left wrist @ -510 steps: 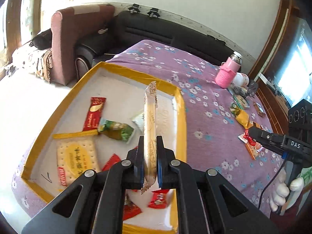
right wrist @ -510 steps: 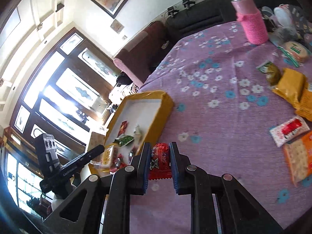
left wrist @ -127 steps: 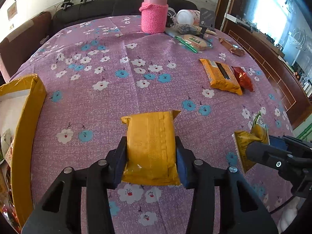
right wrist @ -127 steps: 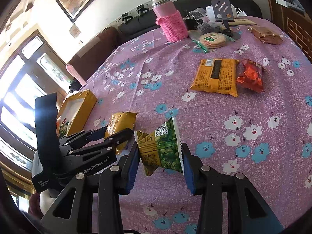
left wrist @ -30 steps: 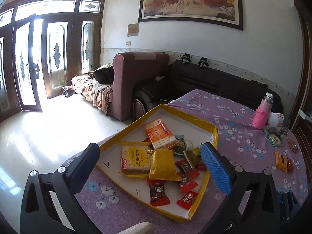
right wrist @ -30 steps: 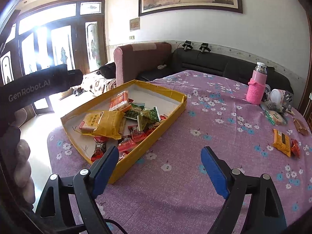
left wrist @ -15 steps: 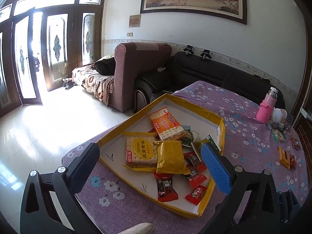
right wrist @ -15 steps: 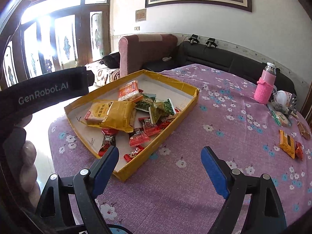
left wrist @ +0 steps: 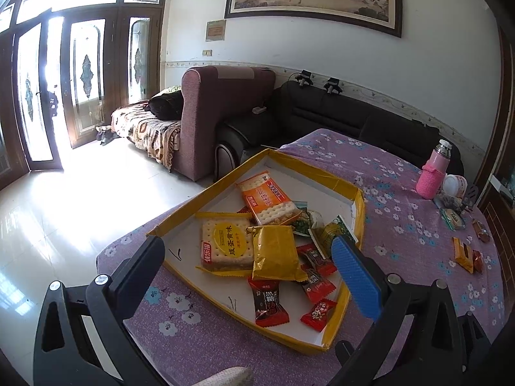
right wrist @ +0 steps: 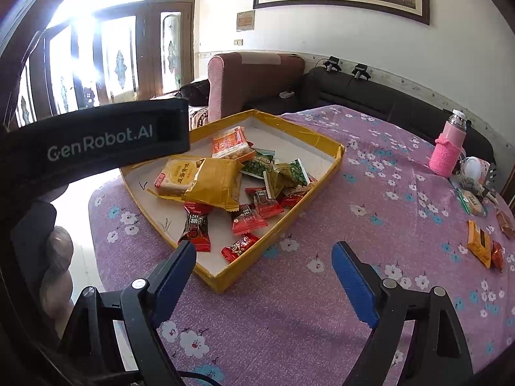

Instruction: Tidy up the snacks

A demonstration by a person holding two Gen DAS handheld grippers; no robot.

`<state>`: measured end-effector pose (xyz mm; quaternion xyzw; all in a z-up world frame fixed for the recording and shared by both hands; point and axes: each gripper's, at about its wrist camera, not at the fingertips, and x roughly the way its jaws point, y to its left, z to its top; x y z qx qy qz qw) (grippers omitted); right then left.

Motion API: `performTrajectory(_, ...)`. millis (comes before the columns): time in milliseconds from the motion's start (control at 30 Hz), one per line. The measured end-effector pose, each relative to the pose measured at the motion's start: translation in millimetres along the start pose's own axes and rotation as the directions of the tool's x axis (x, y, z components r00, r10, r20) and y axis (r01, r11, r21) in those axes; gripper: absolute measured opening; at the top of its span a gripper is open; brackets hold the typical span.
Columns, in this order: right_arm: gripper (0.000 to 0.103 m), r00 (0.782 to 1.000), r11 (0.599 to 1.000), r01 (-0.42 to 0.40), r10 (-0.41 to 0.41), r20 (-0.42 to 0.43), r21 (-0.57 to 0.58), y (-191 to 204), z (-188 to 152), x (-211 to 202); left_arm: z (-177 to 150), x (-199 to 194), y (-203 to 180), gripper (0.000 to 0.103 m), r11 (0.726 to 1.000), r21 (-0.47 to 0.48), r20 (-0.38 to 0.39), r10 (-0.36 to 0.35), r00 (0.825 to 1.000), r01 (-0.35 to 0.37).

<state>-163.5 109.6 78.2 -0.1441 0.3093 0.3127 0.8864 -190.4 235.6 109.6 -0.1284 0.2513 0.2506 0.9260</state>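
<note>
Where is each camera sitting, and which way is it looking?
Left wrist: sits on the left gripper, looking along its open fingers down at the yellow tray of snacks, sofas behind.
Right wrist: sits on the right gripper, fingers open, facing the yellow tray from its right; the left gripper's body and the person's hand show.
Both share the tray, gold packet and pink bottle.

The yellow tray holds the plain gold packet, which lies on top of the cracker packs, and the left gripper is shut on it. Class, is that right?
One thing is wrong: the left gripper is open and holds nothing, as the left wrist view shows. The plain gold packet does lie in the yellow tray, partly on the cracker packs.
</note>
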Motion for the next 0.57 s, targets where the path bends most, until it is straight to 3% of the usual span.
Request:
performTrajectory(200, 0.087, 1.0, 1.0, 0.01, -0.01, 0.01, 0.003, 0.9, 0.9, -2.1, 1.4, -6.3, -1.1, 0.103, 1.0, 0.012, 0.02, -0.013, 1.0, 0.012)
performTrajectory(433, 0.087, 1.0, 1.0, 0.004, -0.004, 0.018, 0.017, -3.8, -1.3, -7.0, 4.6, -23.9, -6.8, 0.103, 0.999, 0.027, 0.1, -0.021, 0.995, 0.019)
performTrajectory(567, 0.087, 1.0, 0.998, 0.006, -0.007, 0.024, 0.055, -17.4, -2.4, -10.6, 4.8, -20.8, -18.6, 0.103, 0.997, 0.055, 0.047, -0.05, 0.998, 0.047)
